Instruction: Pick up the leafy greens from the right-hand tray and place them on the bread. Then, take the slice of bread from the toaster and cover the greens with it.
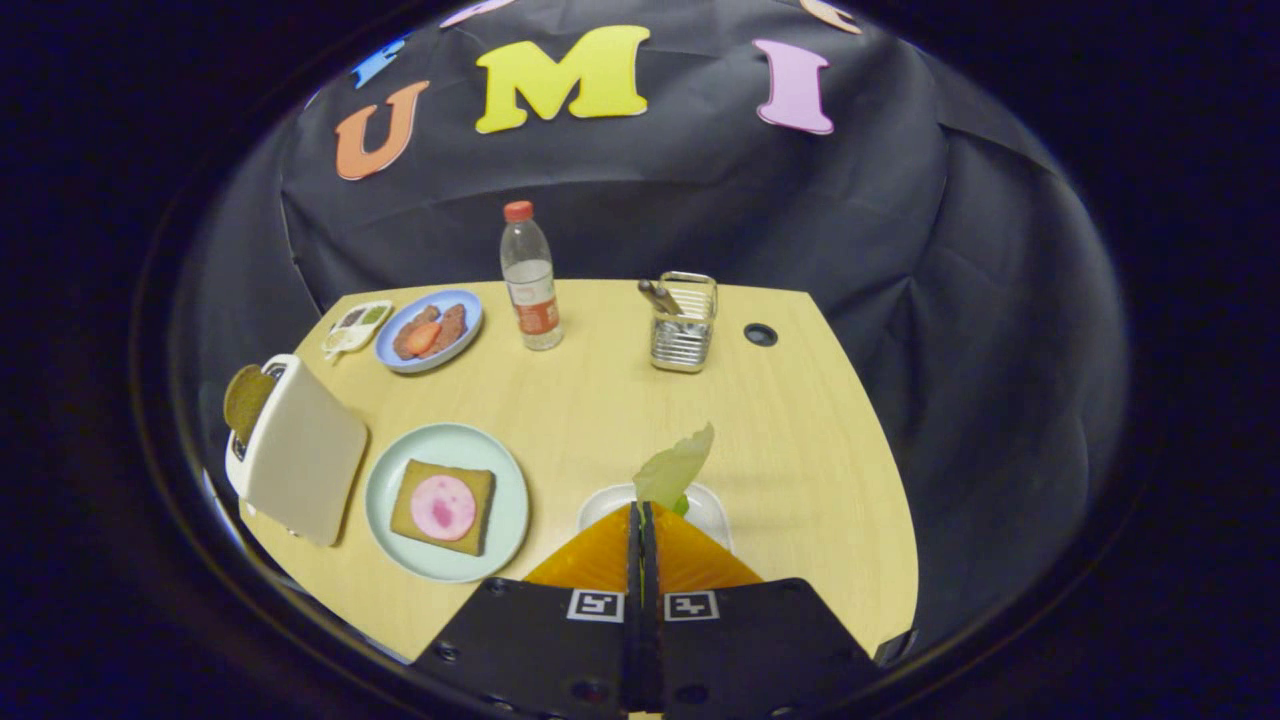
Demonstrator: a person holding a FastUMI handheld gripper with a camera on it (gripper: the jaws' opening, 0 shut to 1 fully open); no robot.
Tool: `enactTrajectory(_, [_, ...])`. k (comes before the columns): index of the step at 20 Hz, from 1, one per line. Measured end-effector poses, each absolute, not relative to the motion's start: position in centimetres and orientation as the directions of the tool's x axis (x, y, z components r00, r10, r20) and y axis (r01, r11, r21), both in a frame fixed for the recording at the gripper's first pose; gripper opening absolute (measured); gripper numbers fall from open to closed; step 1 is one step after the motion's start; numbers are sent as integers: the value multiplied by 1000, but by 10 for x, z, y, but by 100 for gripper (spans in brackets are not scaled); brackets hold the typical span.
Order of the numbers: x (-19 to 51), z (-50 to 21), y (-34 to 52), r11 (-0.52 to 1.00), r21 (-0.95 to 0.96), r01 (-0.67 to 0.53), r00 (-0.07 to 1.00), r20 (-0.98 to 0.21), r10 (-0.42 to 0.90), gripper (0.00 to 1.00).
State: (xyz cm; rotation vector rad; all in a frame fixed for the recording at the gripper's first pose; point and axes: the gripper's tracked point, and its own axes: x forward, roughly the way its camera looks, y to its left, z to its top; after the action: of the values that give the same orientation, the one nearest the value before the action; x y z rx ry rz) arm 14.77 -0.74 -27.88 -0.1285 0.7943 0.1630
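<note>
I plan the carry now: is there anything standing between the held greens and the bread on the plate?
Nothing visible. The gripper is shut on the leafy greens above the white tray; bare table lies between them and the bread.

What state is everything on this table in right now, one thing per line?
Gripper: shut on the greens.
Greens: pinched, standing up above the tray.
Tray: on the table, under the fingers.
Toaster: bread slice sticking out of its slot.
Plate: holds bread topped with a pink slice.
Bottle: upright, capped.
</note>
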Motion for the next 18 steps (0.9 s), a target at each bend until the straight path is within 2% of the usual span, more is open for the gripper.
enactTrajectory(8, [109,-261,95,959,-72,-274,697,-702,147,0])
enactTrajectory(18, [94,-292,205,944,20,-330,597,-770,225,0])
